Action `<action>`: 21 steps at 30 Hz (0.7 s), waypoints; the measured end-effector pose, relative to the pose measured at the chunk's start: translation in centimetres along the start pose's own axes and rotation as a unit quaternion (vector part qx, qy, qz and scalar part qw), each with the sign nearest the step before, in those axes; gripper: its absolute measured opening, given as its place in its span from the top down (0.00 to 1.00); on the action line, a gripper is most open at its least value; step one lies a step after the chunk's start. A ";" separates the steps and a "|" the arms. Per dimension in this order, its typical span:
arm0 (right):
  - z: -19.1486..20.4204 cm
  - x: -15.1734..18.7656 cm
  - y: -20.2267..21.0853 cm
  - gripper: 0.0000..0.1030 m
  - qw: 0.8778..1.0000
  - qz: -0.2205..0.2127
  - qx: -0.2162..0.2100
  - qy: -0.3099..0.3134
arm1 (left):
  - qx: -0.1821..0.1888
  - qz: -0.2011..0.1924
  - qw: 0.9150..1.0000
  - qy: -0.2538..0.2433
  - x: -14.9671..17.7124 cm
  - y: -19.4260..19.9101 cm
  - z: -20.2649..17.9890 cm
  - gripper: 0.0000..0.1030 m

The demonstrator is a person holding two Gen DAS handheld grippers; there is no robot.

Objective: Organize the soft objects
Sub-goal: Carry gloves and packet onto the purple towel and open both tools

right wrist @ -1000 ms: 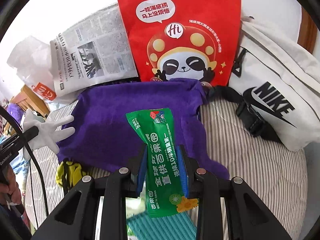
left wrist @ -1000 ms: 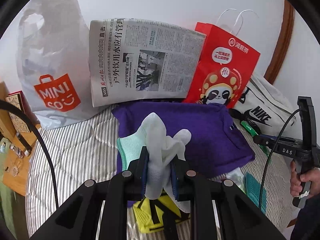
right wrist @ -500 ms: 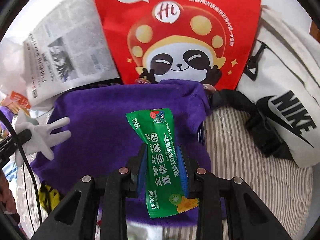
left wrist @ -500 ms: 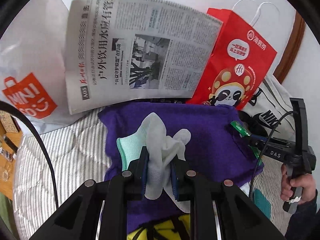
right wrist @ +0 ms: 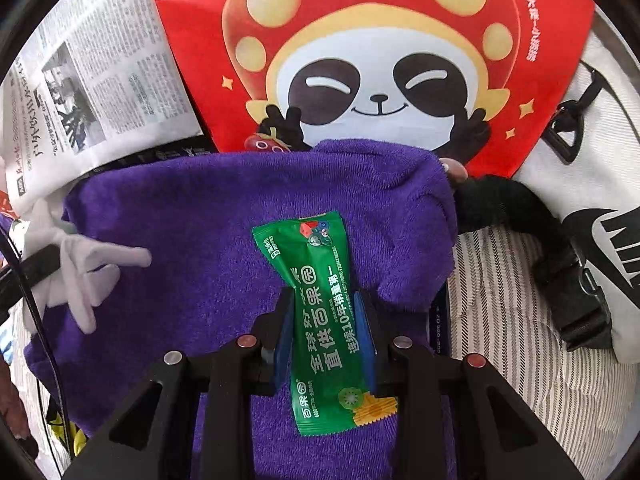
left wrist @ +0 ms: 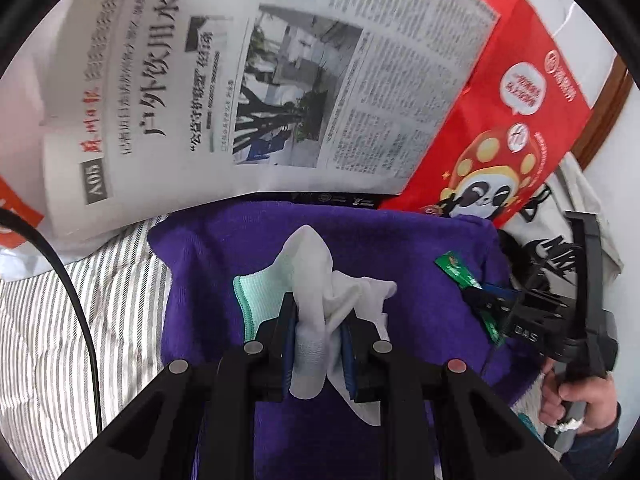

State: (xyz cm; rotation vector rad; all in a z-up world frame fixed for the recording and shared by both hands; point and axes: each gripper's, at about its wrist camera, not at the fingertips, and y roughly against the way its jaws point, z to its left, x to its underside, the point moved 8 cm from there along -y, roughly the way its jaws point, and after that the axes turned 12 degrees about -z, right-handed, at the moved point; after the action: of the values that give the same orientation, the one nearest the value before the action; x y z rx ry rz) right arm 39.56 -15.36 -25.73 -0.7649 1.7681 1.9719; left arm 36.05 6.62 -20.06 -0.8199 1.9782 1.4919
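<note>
Count, both views:
- 1 white knit glove with mint-green cuff (left wrist: 320, 280)
- 1 green foil snack sachet with white print (right wrist: 326, 320)
- 1 purple terry towel (right wrist: 200, 220)
- 1 folded Chinese newspaper (left wrist: 280, 80)
- 1 red paper bag with panda print (right wrist: 372, 60)
- 1 white canvas Nike bag with black strap (right wrist: 592, 200)
- 1 white plastic bag with orange logo, only a corner showing (left wrist: 16, 216)
- 1 yellow item, mostly hidden at the towel's edge (right wrist: 76, 440)
- 1 grey-and-white striped bed cover (left wrist: 60, 340)
- 2 black two-finger tools: left tool (left wrist: 318, 344), right tool (right wrist: 324, 340)
- 1 hand in view (left wrist: 576, 404)
</note>
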 end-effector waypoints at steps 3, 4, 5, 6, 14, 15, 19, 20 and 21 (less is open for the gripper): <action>0.1 0.1 -0.4 0.70 1.000 0.004 -0.002 0.002 | -0.025 0.010 1.000 -0.016 0.2 -1.4 0.4 0.82; 0.1 0.2 -0.4 0.69 1.000 0.003 -0.003 0.004 | -0.028 0.015 0.999 -0.020 0.4 -1.8 0.5 0.82; 0.1 0.2 -0.4 0.68 1.000 0.004 -0.003 0.006 | -0.029 0.021 0.999 -0.022 0.6 -2.1 0.5 0.82; 0.2 0.2 -0.4 0.68 1.000 0.006 -0.004 0.008 | -0.030 0.026 0.999 -0.024 0.8 -2.3 0.5 0.82; 1.0 0.3 -0.9 0.44 0.999 0.011 -0.017 0.028 | -0.052 0.050 0.996 -0.045 2.1 -3.0 0.7 0.78; 0.9 0.4 -0.9 0.42 0.999 0.011 -0.020 0.028 | -0.053 0.053 0.996 -0.046 2.2 -3.0 0.7 0.75; 1.6 0.8 -0.5 0.31 0.999 0.013 -0.026 0.035 | -0.056 0.058 0.996 -0.046 2.7 -2.1 1.0 0.56; 1.8 0.9 -0.2 0.28 0.999 0.011 -0.025 0.035 | -0.056 0.054 0.996 -0.048 2.8 -1.7 1.1 0.51; 2.0 1.0 0.1 0.26 0.999 0.010 -0.025 0.035 | -0.059 0.053 0.996 -0.050 2.8 -1.3 1.1 0.46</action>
State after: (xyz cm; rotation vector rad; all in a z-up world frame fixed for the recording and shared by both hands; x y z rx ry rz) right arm 38.50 -13.50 -26.17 -0.8458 1.7775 2.0328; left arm 35.17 6.99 -23.23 -0.6828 1.9005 1.6911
